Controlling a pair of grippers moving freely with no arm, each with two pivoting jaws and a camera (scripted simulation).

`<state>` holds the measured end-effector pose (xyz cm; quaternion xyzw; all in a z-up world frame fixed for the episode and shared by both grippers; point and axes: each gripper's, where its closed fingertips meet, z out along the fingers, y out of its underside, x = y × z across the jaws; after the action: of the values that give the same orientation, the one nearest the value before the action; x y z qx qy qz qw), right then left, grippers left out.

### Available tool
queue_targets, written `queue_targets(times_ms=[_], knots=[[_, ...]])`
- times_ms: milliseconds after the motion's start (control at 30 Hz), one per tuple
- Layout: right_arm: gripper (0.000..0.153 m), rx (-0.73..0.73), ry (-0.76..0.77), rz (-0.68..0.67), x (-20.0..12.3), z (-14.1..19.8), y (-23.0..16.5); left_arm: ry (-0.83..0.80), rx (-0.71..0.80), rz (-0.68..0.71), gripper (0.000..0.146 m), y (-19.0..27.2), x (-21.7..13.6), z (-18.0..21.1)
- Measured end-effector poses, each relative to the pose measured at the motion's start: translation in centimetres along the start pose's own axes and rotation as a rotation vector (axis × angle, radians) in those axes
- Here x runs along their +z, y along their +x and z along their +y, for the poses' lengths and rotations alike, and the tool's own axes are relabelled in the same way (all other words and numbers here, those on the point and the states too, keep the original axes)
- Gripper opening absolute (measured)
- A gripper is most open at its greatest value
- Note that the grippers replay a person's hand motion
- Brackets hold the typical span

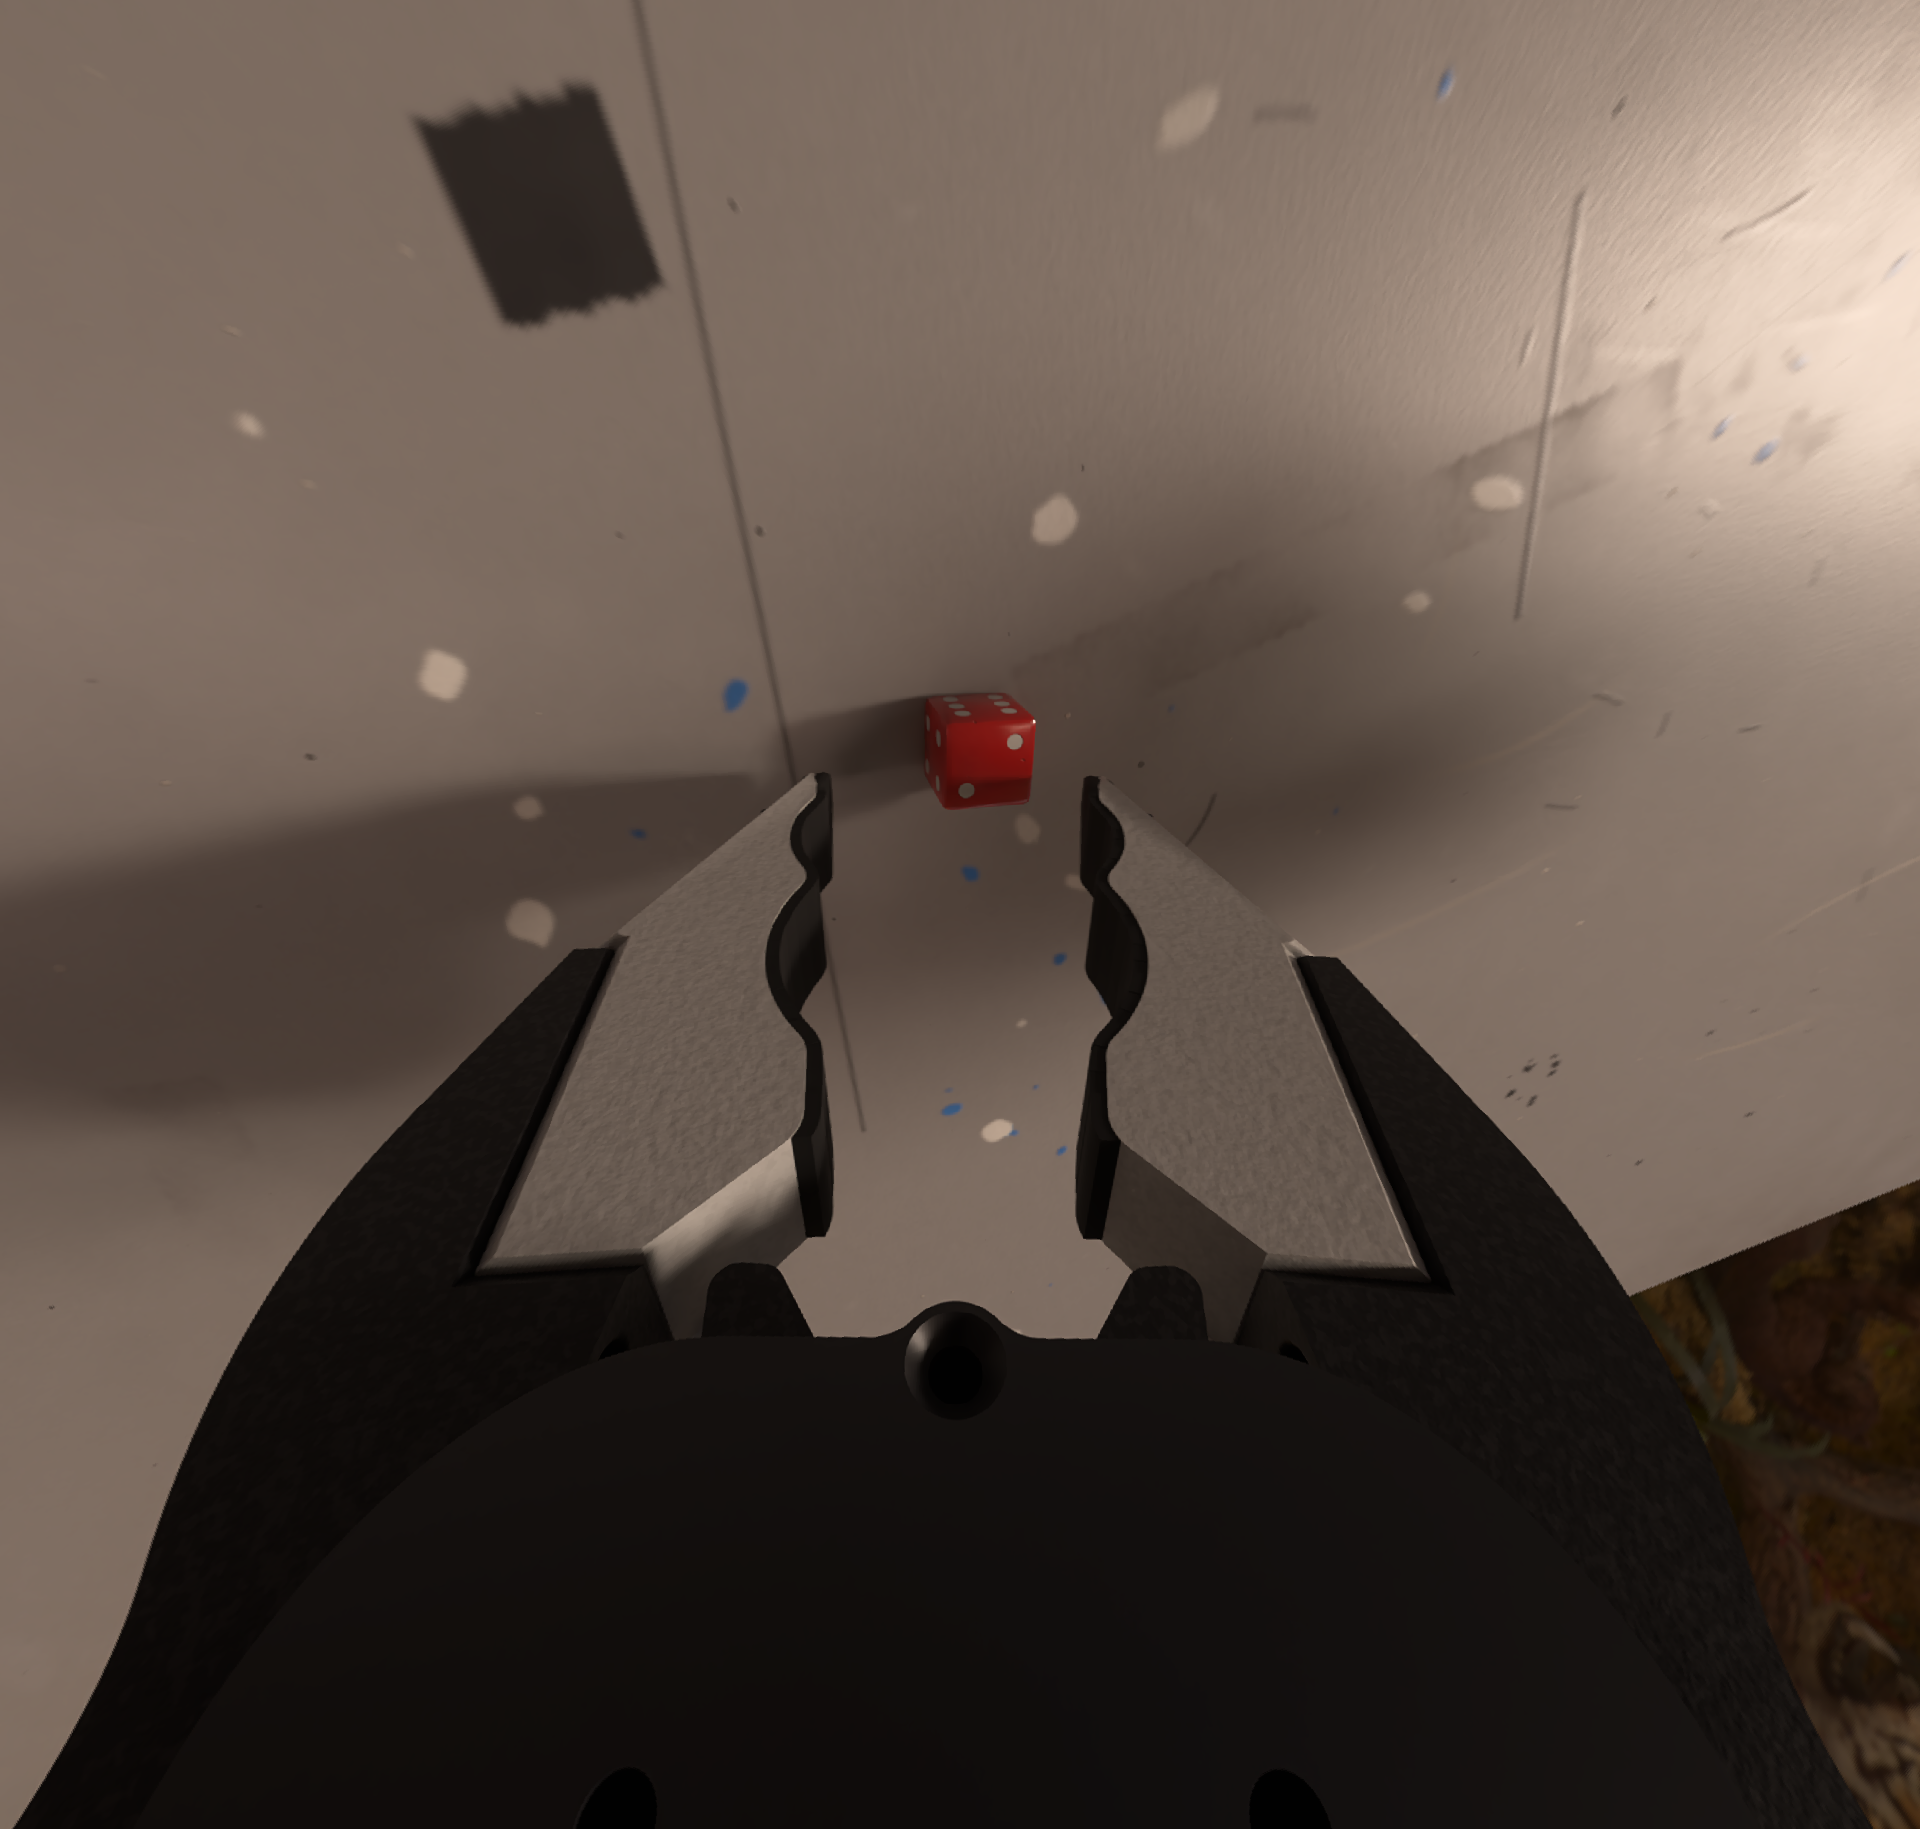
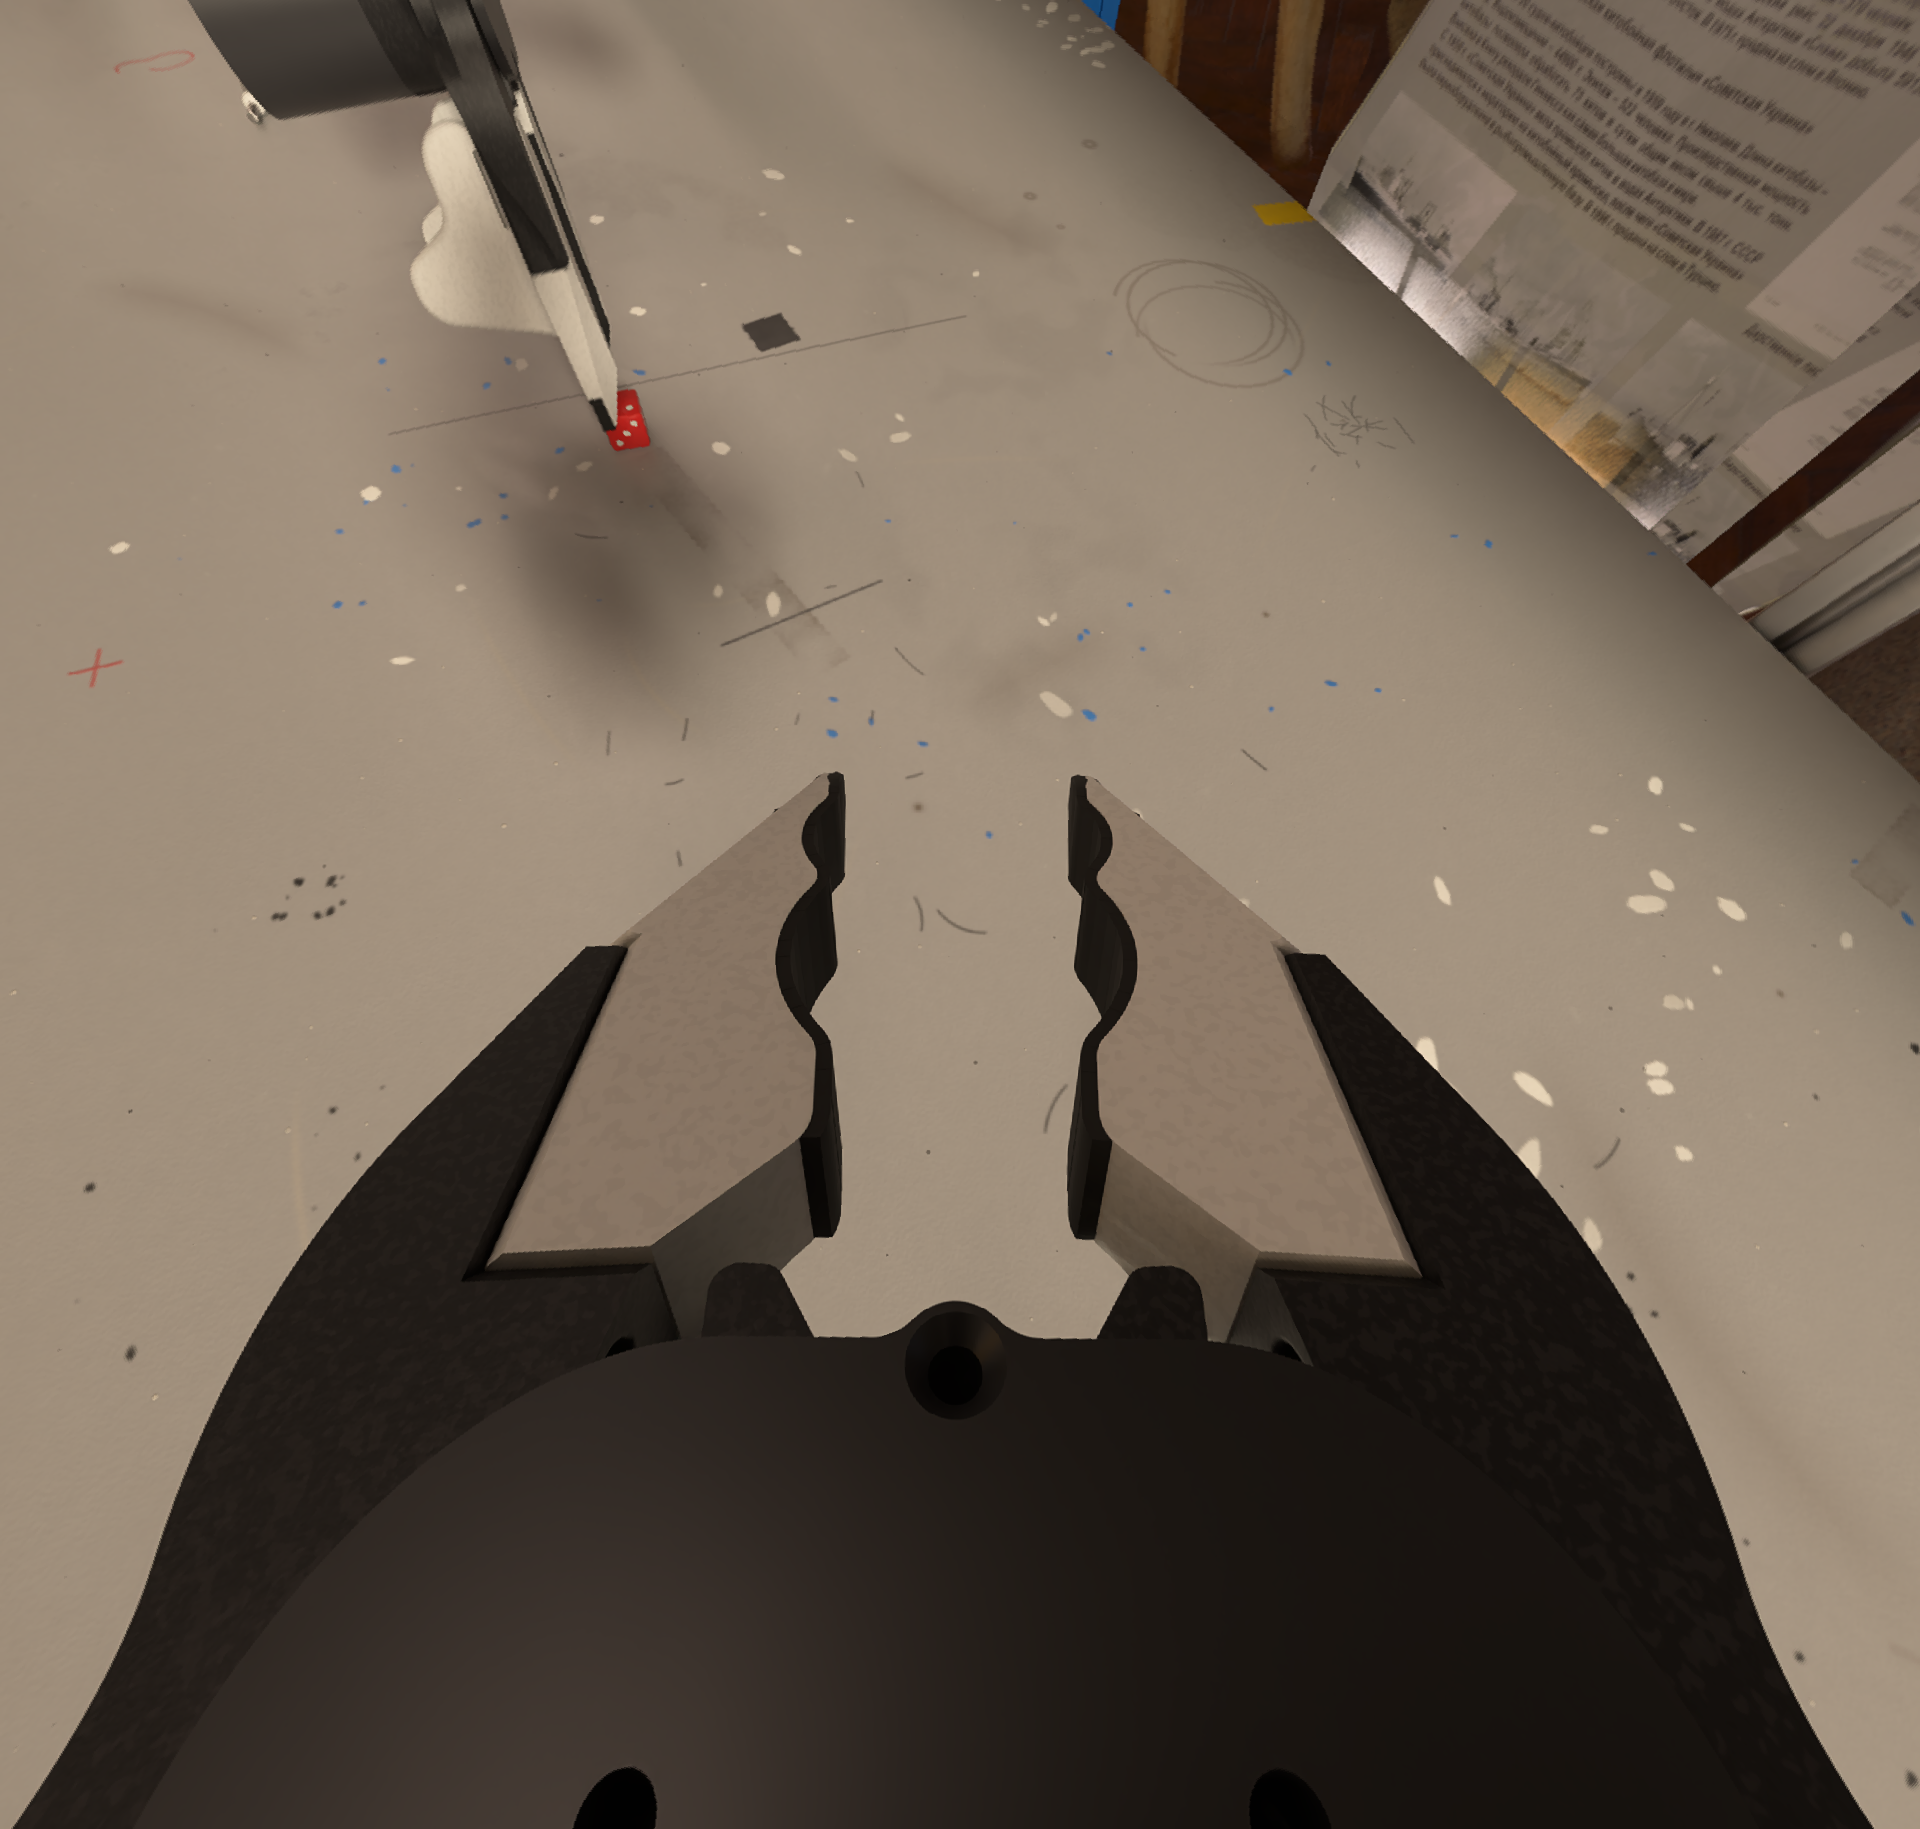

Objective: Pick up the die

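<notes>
Left gripper (image 1: 956,792), jaws apart and empty, points at the red die (image 1: 979,749) resting on the desk (image 1: 1351,429) just beyond its fingertips: small, rigid, probably light and slick, best clamped on two opposite flat faces; right gripper (image 2: 956,792) hovers open well apart.

The die (image 1: 979,749) was a small red cube with white pips and rounded corners. It sat flat on the grey, paint-flecked table (image 1: 1351,325), one corner turned toward the left wrist view.
</notes>
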<state>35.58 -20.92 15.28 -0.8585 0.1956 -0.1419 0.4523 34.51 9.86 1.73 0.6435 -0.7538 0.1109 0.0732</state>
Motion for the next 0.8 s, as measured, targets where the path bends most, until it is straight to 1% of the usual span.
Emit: queue_targets(times_ms=[67, 100, 167, 267, 400, 500, 667, 800], knots=[[0.043, -0.001, -0.002, 0.004, -0.1, 0.1, 0.1, -0.042, 0.025, -0.027, 0.041, 0.2, 0.8, 0.5], [0.043, 0.0, -0.001, 0.005, -0.1, 0.1, 0.2, -0.035, 0.017, -0.014, 0.036, 0.5, 0.9, 0.4], [0.043, 0.007, 0.004, 0.003, -0.2, 0.1, 0.3, -0.017, 0.012, 0.0, 0.02, 0.6, 0.9, 0.2], [0.043, 0.009, 0.006, 0.004, -0.3, 0.1, 0.4, -0.012, -0.003, 0.025, 0.02, 0.5, 0.9, 0.3], [0.043, 0.006, 0.008, 0.007, -0.5, 0.0, 0.5, 0.014, -0.074, 0.113, 0.02, 0.4, 0.3, 0.0], [0.043, 0.008, 0.008, 0.01, -0.6, 0.1, 0.6, 0.032, -0.05, 0.135, 0.02, 0.5, -0.6, 0.1], [0.043, 0.013, 0.009, 0.013, -0.5, 0.1, 0.8, 0.084, -0.015, 0.118, 0.02, 0.1, -2.6, -0.2], [0.043, 0.012, 0.004, 0.013, -0.4, 0.1, 0.7, 0.024, -0.122, 0.194, 0.02, 0.1, -2.7, -0.2]])
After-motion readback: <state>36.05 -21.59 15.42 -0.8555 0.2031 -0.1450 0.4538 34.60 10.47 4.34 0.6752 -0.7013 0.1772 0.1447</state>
